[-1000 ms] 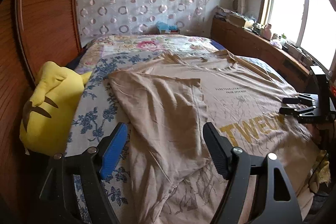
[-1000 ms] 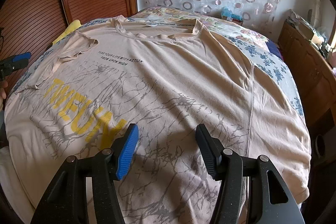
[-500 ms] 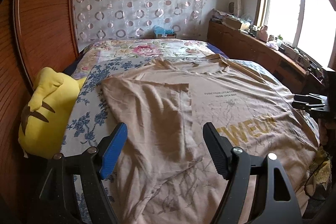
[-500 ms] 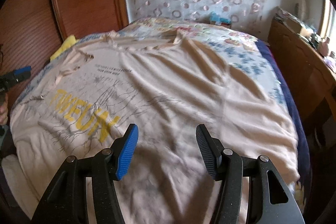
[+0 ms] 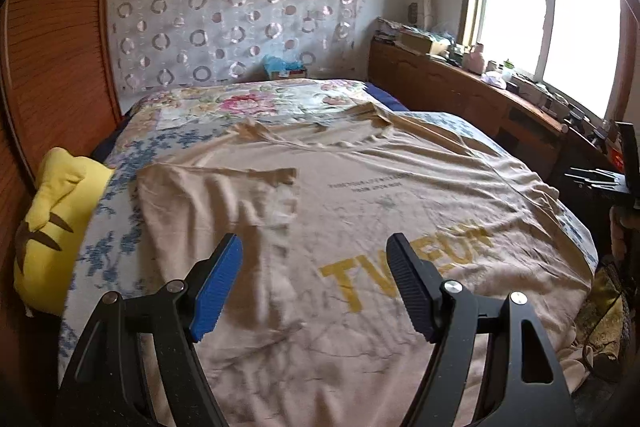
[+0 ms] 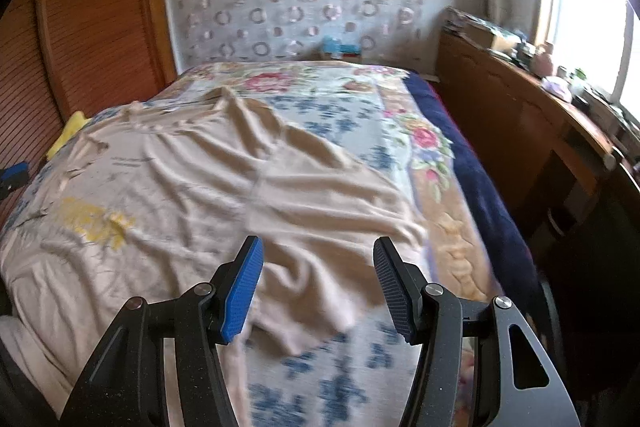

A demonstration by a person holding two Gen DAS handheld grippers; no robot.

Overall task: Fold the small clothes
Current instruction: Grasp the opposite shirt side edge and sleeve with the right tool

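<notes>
right gripper (image 6: pixel 318 285) spread, empty | unfolded sleeve (image 6: pixel 320 187) of T-shirt (image 6: pixel 168 179) at 12 o'clock, nearest | left gripper (image 5: pixel 314 283) spread, empty

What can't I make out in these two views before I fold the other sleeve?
- T-shirt bottom hem: cut off below both views by the left gripper and right gripper.
- Small print on the chest: too small in the left view, blurred in the right.
- Right sleeve edge: smeared by motion, right view.
- Shelf clutter: washed out by window glare.

Yellow plush (image 5: pixel 52 227) beside floral bedspread (image 5: pixel 248 103) — wooden sideboard (image 5: pixel 460 87) under window (image 5: pixel 548 23).
</notes>
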